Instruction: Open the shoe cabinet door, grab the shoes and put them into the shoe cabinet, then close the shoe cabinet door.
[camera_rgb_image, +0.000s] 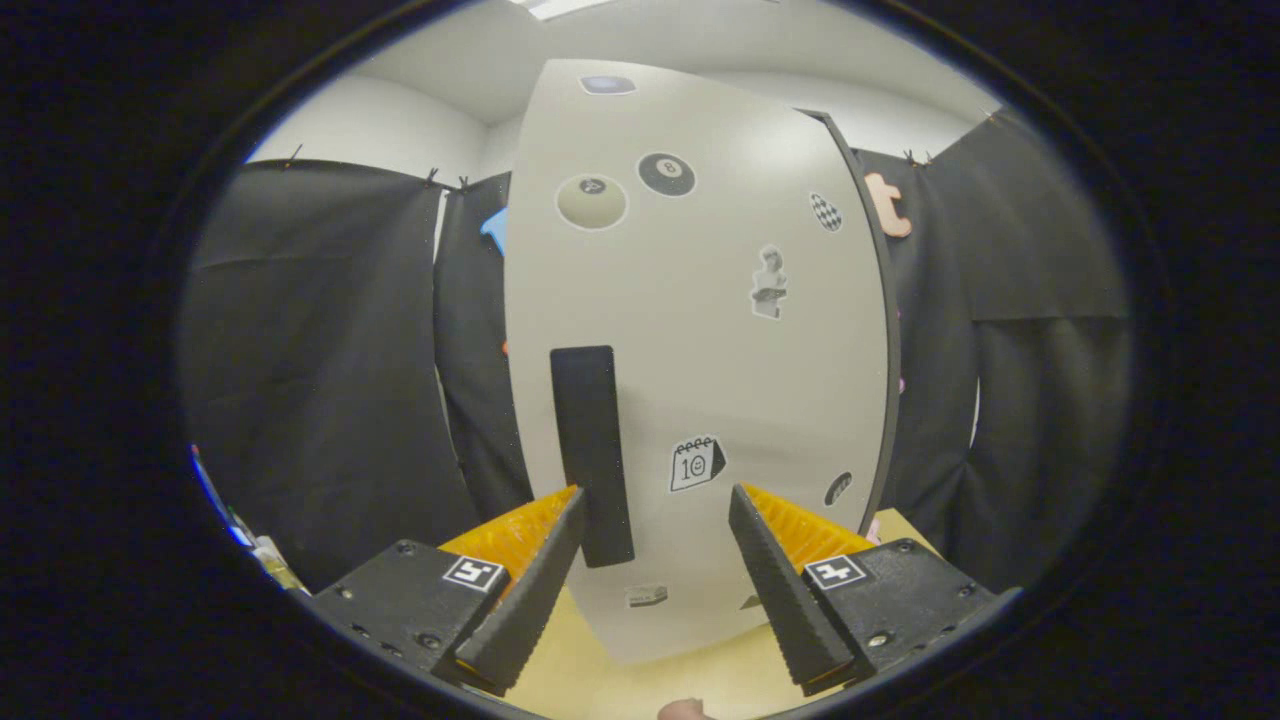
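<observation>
The shoe cabinet's white door (700, 330) stands close in front of me, covered with several stickers. Its black vertical handle (592, 455) runs down the door's left part. My gripper (655, 505) is open, its fingers spread wide just short of the door. The handle's lower end sits right beside the left fingertip (570, 510), toward the gap between the fingers, and neither finger presses on it. The door looks shut against the cabinet; its right edge shows a dark rim. The cabinet stands on a light wooden surface (640, 680).
Black cloth walls (320, 380) hang on both sides of the cabinet, with white room walls above them. Some small colourful objects (250, 545) lie low at the far left, too small to identify.
</observation>
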